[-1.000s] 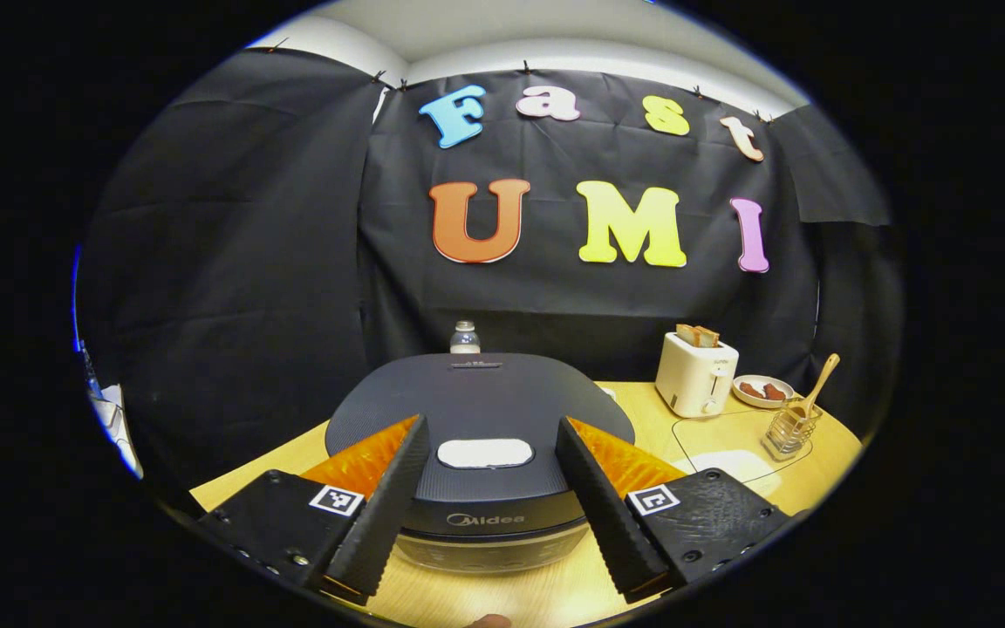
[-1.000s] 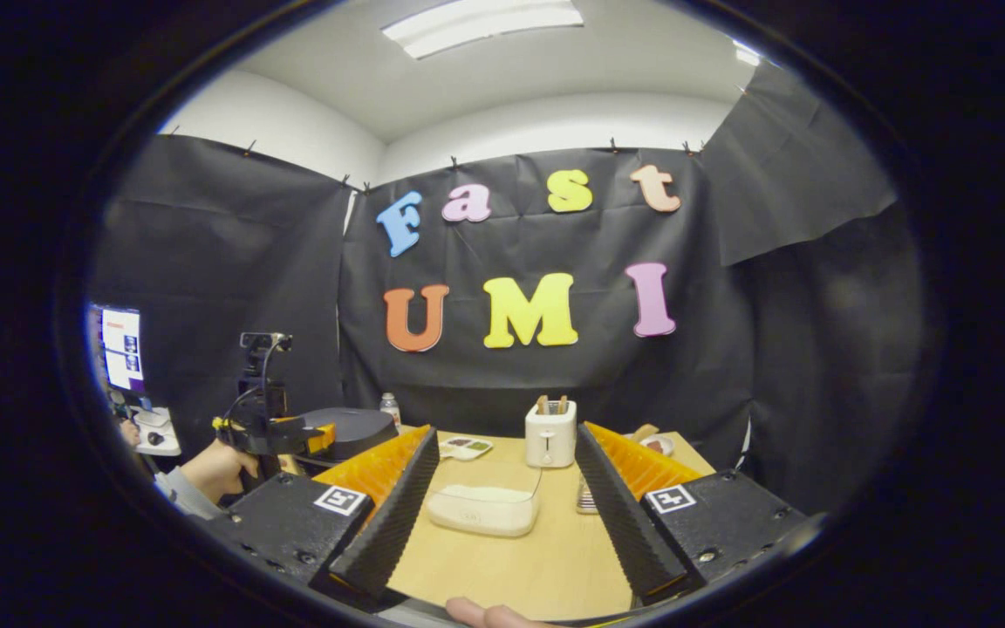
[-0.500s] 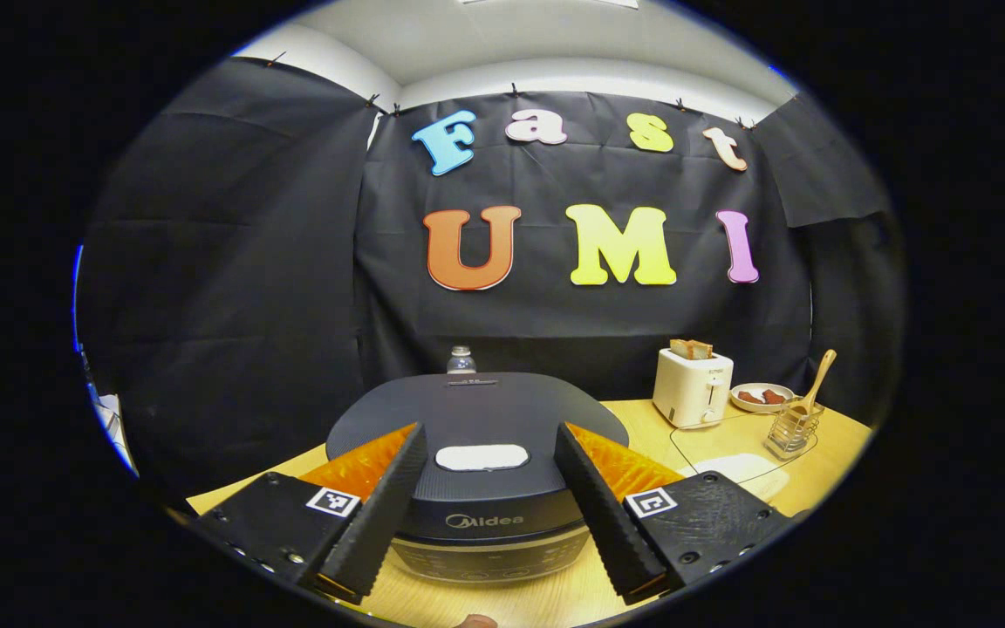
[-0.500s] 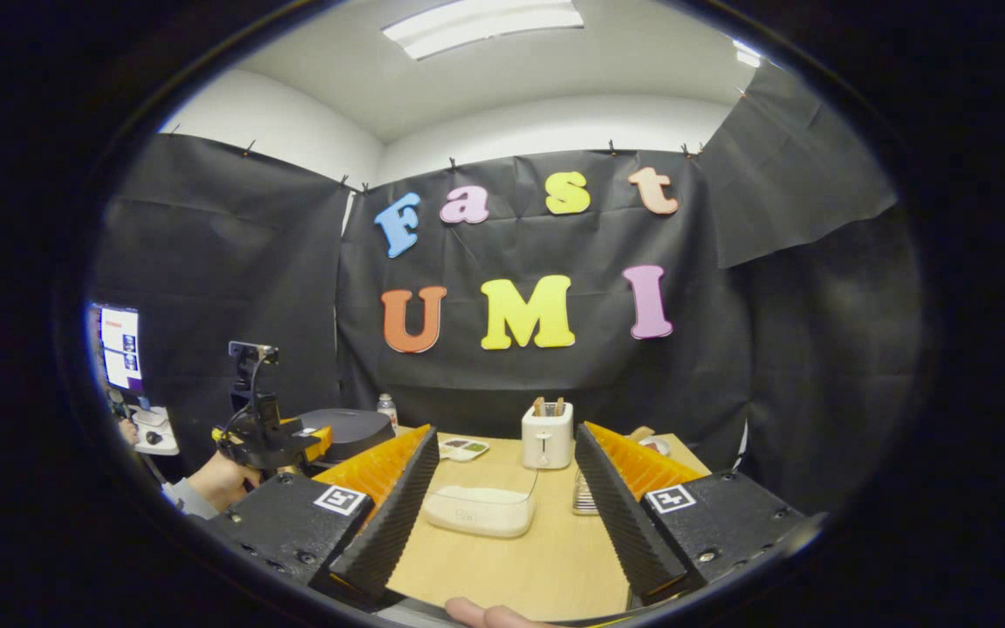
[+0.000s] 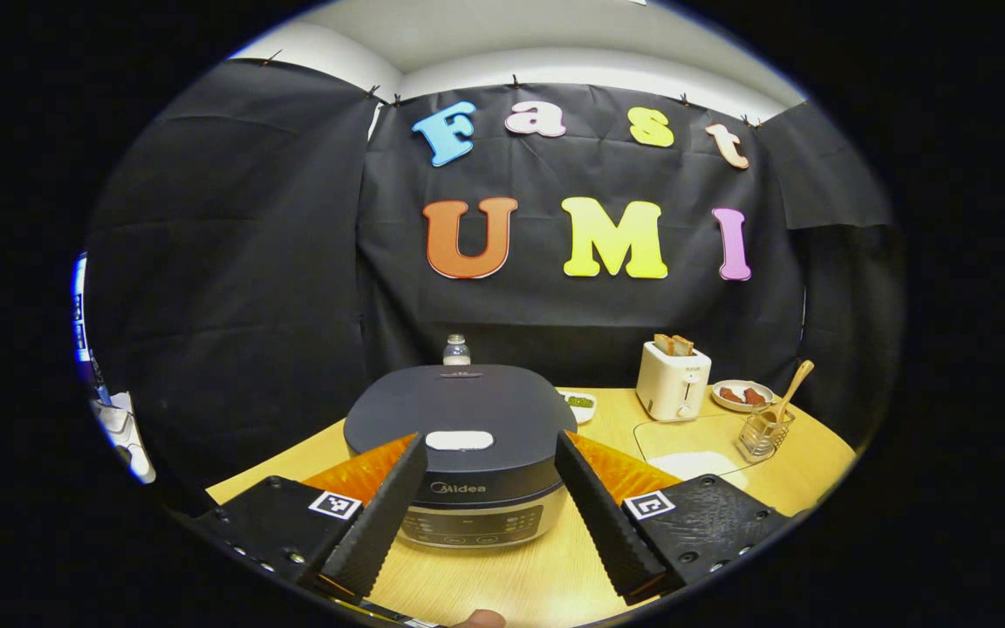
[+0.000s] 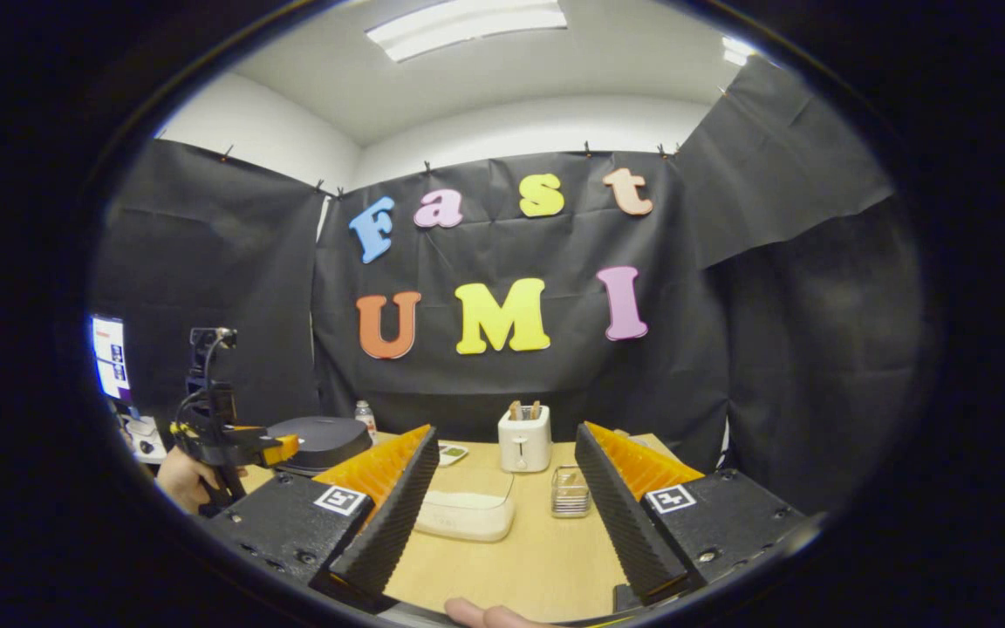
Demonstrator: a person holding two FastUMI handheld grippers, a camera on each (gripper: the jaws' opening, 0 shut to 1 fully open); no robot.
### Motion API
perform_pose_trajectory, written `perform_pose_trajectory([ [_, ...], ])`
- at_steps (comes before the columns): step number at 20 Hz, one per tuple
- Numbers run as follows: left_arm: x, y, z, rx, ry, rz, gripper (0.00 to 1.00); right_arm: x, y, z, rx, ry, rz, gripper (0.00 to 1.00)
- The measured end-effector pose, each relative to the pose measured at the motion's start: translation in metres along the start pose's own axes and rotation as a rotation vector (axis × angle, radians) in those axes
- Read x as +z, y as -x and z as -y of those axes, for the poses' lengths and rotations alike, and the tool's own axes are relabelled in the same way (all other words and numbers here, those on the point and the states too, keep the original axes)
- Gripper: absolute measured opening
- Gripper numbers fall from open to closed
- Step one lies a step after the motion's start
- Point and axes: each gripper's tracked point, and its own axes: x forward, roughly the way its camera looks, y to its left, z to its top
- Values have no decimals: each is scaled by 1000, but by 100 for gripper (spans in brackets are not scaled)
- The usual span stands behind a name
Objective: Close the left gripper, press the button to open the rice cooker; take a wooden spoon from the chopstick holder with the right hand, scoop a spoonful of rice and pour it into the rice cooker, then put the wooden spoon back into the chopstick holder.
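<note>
1. In the left gripper view, the left gripper [image 5: 487,510] has its jaws spread wide with nothing between them; the finger ends run off the lower edge of the picture.
2. Framed between those fingers, the rice cooker [image 5: 461,440] sits on the wooden table [image 5: 546,576] with its dark lid down. The pale button [image 5: 460,440] lies on the front of the lid, untouched.
3. The cooker's front panel is partly hidden behind the fingers.
4. Farther right stand a white toaster [image 5: 672,387] with bread in it, a small plate [image 5: 737,395], and the wire chopstick holder [image 5: 762,434] with the wooden spoon [image 5: 787,392] leaning out of it.
5. A clear rice container [image 5: 700,462] lies in front of the toaster, its near part hidden behind the finger.
6. In the right gripper view, the right gripper [image 6: 500,523] is likewise wide apart and empty.
7. Between its fingers sit the rice container [image 6: 464,515] and the chopstick holder [image 6: 569,493]; the spoon cannot be made out there.
8. At far left a hand [image 6: 178,475] grips the other gripper [image 6: 245,445]; its jaw state cannot be told from here.
</note>
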Motion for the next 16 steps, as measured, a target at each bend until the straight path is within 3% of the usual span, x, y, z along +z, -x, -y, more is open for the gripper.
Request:
perform_pose_trajectory([
  [3,14,25,3,-2,28,19,94,0,-1,5,-17,4,-8,100],
  [9,40,83,34,-111,-3,69,94,-6,-3,17,-44,8,-27,100],
  [12,48,105,39,-113,-64,109,95,-5,-3,26,-68,12,-31,100],
  [16,47,131,52,-130,-60,154,94,-1,0,34,-84,13,-17,100],
])
